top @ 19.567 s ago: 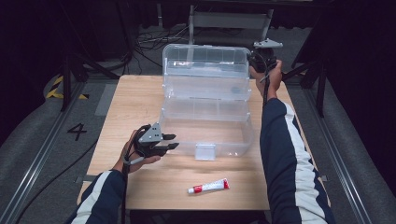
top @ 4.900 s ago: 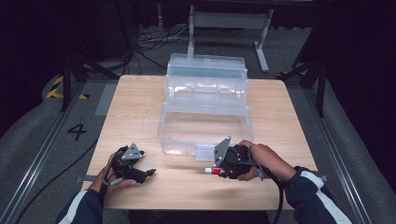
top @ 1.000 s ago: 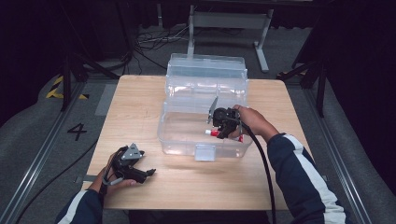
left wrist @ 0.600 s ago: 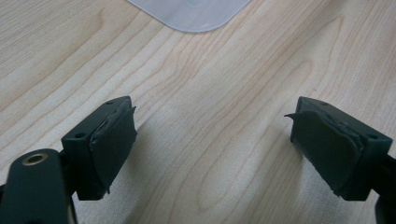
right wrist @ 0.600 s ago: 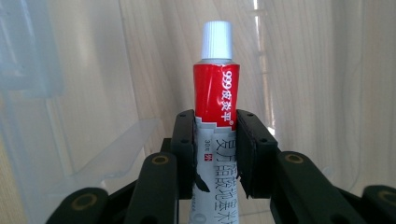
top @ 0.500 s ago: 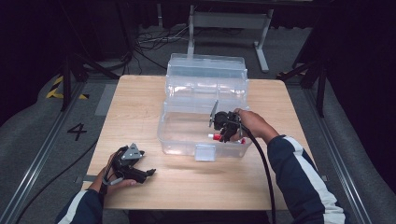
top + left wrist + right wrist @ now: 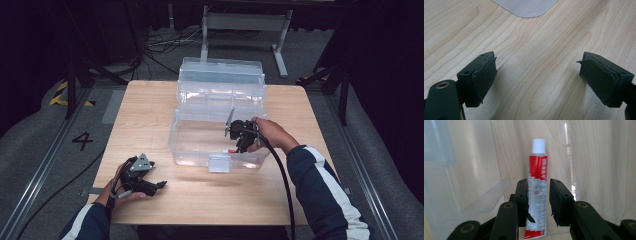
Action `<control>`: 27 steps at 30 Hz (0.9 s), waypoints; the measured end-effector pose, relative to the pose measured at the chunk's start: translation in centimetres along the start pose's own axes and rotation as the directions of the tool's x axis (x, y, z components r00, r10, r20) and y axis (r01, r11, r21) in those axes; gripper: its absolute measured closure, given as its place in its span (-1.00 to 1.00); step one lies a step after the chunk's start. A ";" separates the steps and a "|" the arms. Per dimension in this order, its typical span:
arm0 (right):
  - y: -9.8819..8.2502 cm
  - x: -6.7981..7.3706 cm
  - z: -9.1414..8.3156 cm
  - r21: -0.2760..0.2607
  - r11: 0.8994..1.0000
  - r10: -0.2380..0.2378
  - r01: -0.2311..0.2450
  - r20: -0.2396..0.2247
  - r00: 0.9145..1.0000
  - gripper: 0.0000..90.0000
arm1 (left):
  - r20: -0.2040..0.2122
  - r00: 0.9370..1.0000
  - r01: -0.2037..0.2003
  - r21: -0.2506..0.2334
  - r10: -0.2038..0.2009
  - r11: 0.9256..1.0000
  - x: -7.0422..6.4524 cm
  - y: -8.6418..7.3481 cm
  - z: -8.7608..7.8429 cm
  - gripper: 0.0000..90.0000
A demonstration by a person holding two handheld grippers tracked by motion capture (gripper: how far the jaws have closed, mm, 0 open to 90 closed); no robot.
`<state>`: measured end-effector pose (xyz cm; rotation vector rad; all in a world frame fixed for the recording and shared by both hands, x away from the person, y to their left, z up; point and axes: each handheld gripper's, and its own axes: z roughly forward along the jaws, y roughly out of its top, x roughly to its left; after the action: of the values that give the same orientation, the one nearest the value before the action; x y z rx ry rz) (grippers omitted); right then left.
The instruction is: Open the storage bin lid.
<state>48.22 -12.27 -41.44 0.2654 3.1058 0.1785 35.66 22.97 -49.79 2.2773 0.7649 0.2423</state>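
Observation:
A red and white tube with a white cap (image 7: 537,180) stands between the jaws of my right gripper (image 7: 538,195), which is shut on it, cap pointing away. This gripper (image 7: 239,142) reaches down into the clear plastic box (image 7: 190,150) at mid-table, near its front right. A bit of the tube's red (image 7: 231,150) shows through the front wall. My left gripper (image 7: 159,185) rests on the wood at the front left, well apart from the box. Its jaws are open in the left gripper view (image 7: 536,80) with bare table between them.
The box's hinged lid (image 7: 220,75) stands open at the back. A latch flap (image 7: 219,163) hangs on its front wall. A rounded corner of clear plastic (image 7: 526,7) lies ahead of the left gripper. The wooden table (image 7: 300,115) has bare room around the box.
The right gripper picked the tube up from the table's front, carried it over the box and has sunk a little deeper inside. The left gripper has stayed put.

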 end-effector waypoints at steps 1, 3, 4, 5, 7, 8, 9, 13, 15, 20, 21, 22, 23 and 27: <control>0.0 0.0 0.0 0.002 1.000 0.000 0.000 0.000 1.000 0.55 | 0.000 1.000 0.000 0.001 0.000 1.000 0.0 0.0 0.0 -0.68; 0.0 0.0 0.0 0.001 1.000 0.001 -0.001 0.002 1.000 0.55 | 0.000 1.000 -0.002 0.001 0.002 1.000 0.0 0.0 0.0 -0.68; 0.0 0.0 0.0 0.002 1.000 0.003 -0.003 0.003 1.000 0.54 | 0.000 1.000 -0.002 0.002 0.002 1.000 0.0 0.0 0.0 -0.68; 0.0 0.0 0.0 -0.001 1.000 0.002 -0.002 0.006 1.000 0.54 | 0.000 1.000 -0.002 0.002 0.002 1.000 0.0 0.0 0.0 -0.68; 0.0 0.1 -0.1 -0.006 1.000 0.003 -0.003 0.008 1.000 0.54 | 0.000 1.000 -0.002 0.002 0.002 1.000 0.0 0.0 0.0 -0.68; -0.1 0.1 -0.1 -0.007 1.000 0.007 -0.007 0.012 1.000 0.54 | 0.000 1.000 0.000 0.000 0.000 1.000 0.0 0.0 0.0 -0.68; -0.1 0.0 -0.2 -0.012 1.000 0.005 -0.005 0.010 1.000 0.54 | 0.000 1.000 0.000 0.001 0.000 1.000 0.0 0.0 0.0 -0.68; -0.3 0.1 -0.4 -0.034 0.999 0.006 -0.006 -0.001 1.000 0.56 | 0.000 1.000 0.000 0.001 0.000 1.000 0.0 0.0 0.0 -0.68; -0.3 0.1 -0.5 -0.041 0.999 0.007 -0.007 0.004 1.000 0.56 | 0.000 1.000 0.000 0.001 0.000 1.000 0.0 0.0 0.0 -0.68; -0.3 0.1 -0.6 -0.061 0.998 0.008 -0.008 0.008 1.000 0.56 | 0.000 1.000 0.000 0.000 0.000 1.000 0.0 0.0 0.0 -0.68; -0.4 0.1 -0.6 -0.064 0.998 0.012 -0.012 0.005 1.000 0.56 | 0.000 1.000 0.000 0.000 0.000 1.000 0.0 0.0 0.0 -0.68; -0.4 0.1 -0.7 -0.064 0.998 0.012 -0.012 0.011 1.000 0.55 | 0.000 1.000 0.000 0.000 0.000 1.000 0.0 0.0 0.0 -0.68; -0.4 0.1 -0.7 -0.064 0.998 0.012 -0.012 0.011 1.000 0.55 | 0.000 1.000 -0.001 0.002 0.001 1.000 0.0 0.0 0.0 -0.68; -0.5 0.4 -1.0 -0.076 0.997 0.009 -0.007 0.022 1.000 0.52 | 0.000 1.000 0.000 0.002 0.000 1.000 0.0 0.0 0.0 -0.68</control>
<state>47.74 -12.76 -40.53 0.2758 3.0683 0.2905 35.65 22.98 -49.78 2.2786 0.7656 0.2415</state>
